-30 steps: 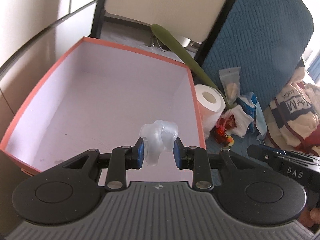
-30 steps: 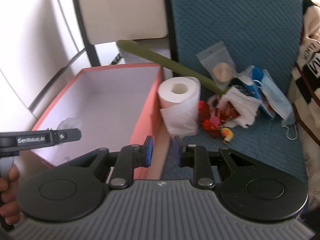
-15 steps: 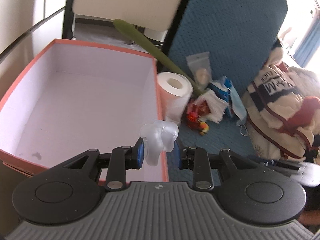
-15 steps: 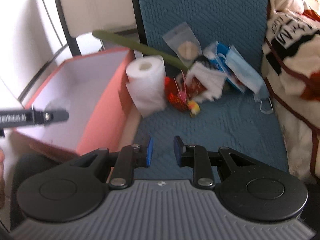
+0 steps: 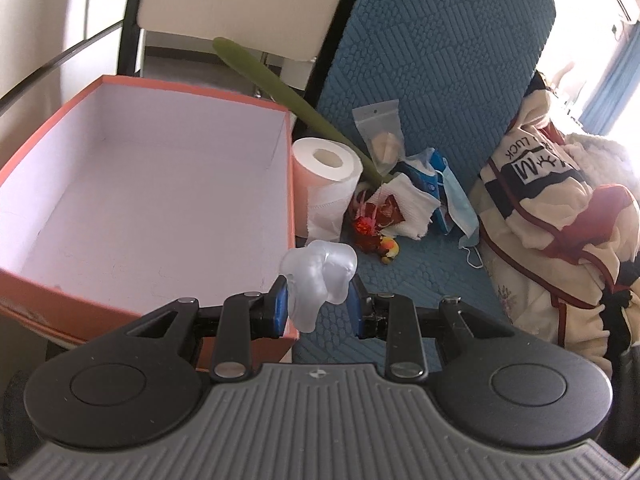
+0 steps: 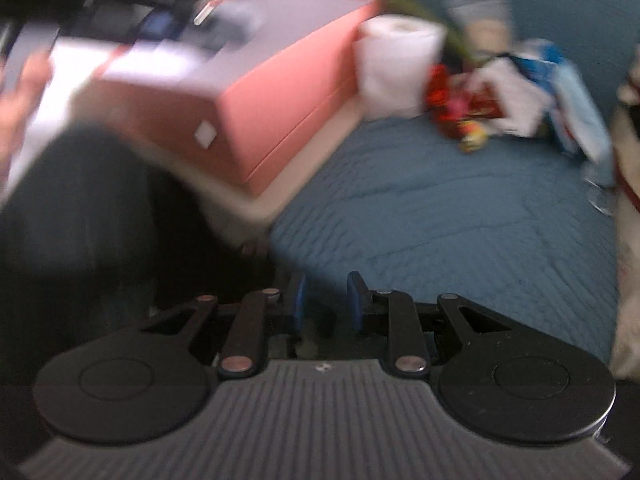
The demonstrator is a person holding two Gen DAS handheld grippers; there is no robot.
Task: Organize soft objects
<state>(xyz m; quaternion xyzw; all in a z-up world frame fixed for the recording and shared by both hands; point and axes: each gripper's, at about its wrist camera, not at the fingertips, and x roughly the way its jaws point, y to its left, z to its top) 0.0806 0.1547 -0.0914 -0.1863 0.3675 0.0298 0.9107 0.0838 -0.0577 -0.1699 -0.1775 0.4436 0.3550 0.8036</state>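
Fingers point(image 5: 280, 306) pinch clear lump point(image 5: 320, 276) (apparently plastic).

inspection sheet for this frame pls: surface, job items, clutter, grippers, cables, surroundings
Surface: blue quilted seat, mostly bare toward the camera.
Job's things: translucent soft lump; orange box, open, nothing seen inside.
Clutter: toilet roll, face mask, zip bag, red wrappers, piled beside the box.
Grippers: left gripper jaws shut on the lump; right gripper jaws apart, nothing between.
Cables: nothing seen.
Surroundings: cream garment, chair back.
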